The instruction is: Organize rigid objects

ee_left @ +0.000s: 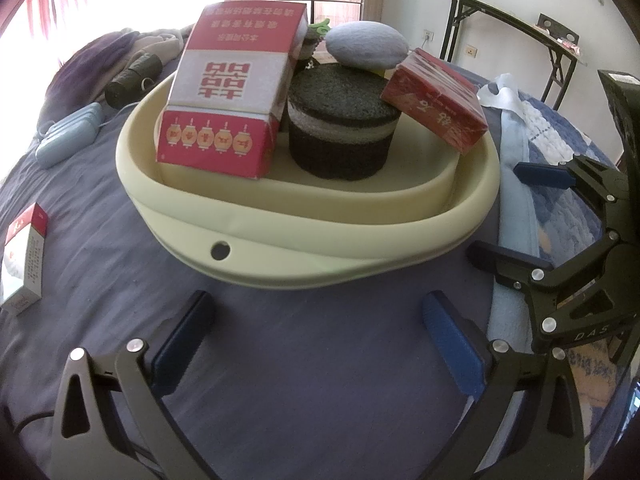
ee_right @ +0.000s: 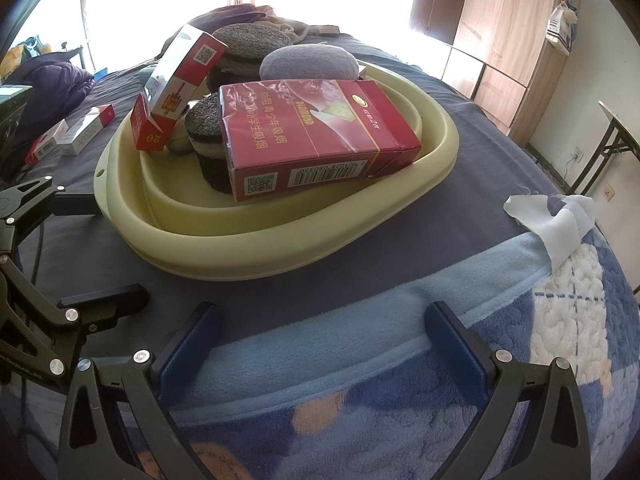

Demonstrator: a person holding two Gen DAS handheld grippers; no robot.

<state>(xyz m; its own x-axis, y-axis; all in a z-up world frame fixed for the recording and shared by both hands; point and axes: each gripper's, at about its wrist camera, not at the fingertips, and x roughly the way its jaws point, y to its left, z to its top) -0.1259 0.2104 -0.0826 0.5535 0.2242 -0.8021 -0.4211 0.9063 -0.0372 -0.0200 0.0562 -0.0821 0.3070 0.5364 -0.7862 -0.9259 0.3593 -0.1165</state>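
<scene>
A cream basin (ee_left: 304, 236) sits on the dark bed sheet; it also shows in the right wrist view (ee_right: 260, 240). Inside lean a red-and-white carton (ee_left: 228, 92), a dark red carton (ee_left: 436, 100), two black-and-white round sponges (ee_left: 340, 128) and a grey pebble-shaped cushion (ee_left: 366, 44). The red carton (ee_right: 316, 136) fills the basin's near side in the right wrist view. My left gripper (ee_left: 320, 340) is open and empty just in front of the basin. My right gripper (ee_right: 324, 344) is open and empty over a blue blanket, also seen in the left wrist view (ee_left: 516, 216).
A red-and-white box (ee_left: 26, 256) lies on the sheet at left; two similar boxes (ee_right: 76, 130) show in the right wrist view. A pale blue case (ee_left: 68, 134), a dark roll (ee_left: 132, 74) and piled clothes lie behind. A blue patterned blanket (ee_right: 400, 380) covers the right side.
</scene>
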